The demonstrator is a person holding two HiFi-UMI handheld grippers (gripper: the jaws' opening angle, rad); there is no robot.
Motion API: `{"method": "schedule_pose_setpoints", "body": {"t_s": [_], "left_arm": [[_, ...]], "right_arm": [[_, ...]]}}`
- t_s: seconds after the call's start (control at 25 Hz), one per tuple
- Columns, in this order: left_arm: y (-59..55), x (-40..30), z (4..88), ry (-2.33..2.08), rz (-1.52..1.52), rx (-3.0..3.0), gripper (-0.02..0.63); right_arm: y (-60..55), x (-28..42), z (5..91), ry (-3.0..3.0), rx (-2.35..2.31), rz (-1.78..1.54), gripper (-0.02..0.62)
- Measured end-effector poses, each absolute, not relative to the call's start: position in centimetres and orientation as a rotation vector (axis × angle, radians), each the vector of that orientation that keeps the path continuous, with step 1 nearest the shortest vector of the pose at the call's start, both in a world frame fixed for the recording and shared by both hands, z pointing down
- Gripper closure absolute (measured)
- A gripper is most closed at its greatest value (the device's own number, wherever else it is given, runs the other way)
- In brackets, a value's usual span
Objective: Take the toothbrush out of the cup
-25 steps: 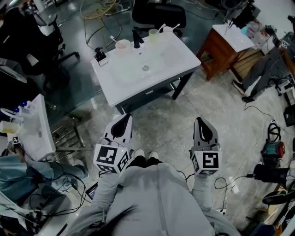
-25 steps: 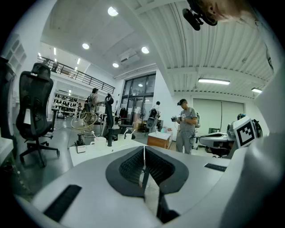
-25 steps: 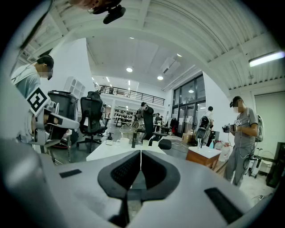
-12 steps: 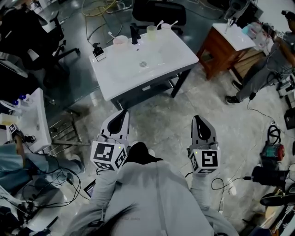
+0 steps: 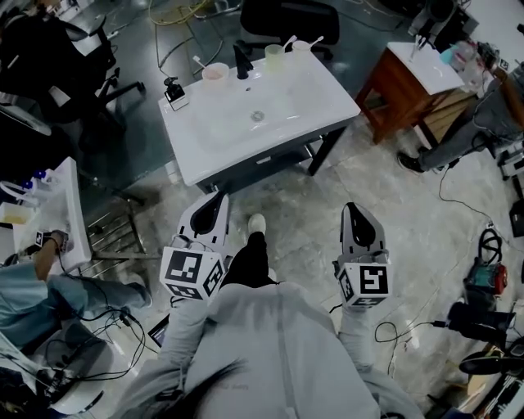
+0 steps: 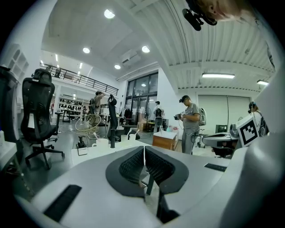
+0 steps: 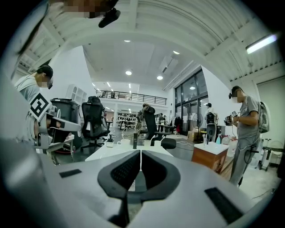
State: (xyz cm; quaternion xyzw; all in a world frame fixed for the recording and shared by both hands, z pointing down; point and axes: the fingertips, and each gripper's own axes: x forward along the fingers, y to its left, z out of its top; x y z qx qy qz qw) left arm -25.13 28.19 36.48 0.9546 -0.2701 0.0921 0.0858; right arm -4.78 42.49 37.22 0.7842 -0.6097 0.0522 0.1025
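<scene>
A white washbasin table (image 5: 270,123) stands ahead of me, a few steps away. On its far rim are a pink cup (image 5: 216,74) with a toothbrush (image 5: 200,63), a pale yellow cup (image 5: 273,56) and a white cup (image 5: 301,47), each of these two with a brush too. My left gripper (image 5: 217,200) and right gripper (image 5: 354,211) are held level in front of my body, well short of the table. Both are shut with nothing between the jaws. The left gripper view shows the shut left gripper (image 6: 144,149) with the cups (image 6: 101,142) far beyond it. The right gripper (image 7: 140,153) looks the same in its own view.
A black faucet (image 5: 241,60) and a soap dispenser (image 5: 173,92) stand among the cups. A wooden cabinet (image 5: 409,82) is at the right, another washbasin (image 5: 70,221) with a person at the left. Office chairs (image 5: 286,18) stand behind the table. Cables and gear lie on the floor (image 5: 483,278).
I have stepped toward the table: one foot now shows out in front between the grippers. Both grippers have moved forward with me and stay shut.
</scene>
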Motion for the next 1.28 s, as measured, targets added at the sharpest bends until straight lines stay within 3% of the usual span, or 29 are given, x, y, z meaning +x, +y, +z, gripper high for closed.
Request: {"method": "schedule_pose_setpoints", "body": {"t_s": [0.68,1.28], "left_arm": [[10.5,-14.3,36.2,-0.746,0.26,2.867,0.575],[4.3,-13.6,38.3,-0.764,0.291,2.792,0.575]], "right_arm": [[25.5,5.2,36.8,-1.746,2.319,0.142,0.571],[18.6,6.2,37.8,-1.756,2.263,0.211,0.571]]}}
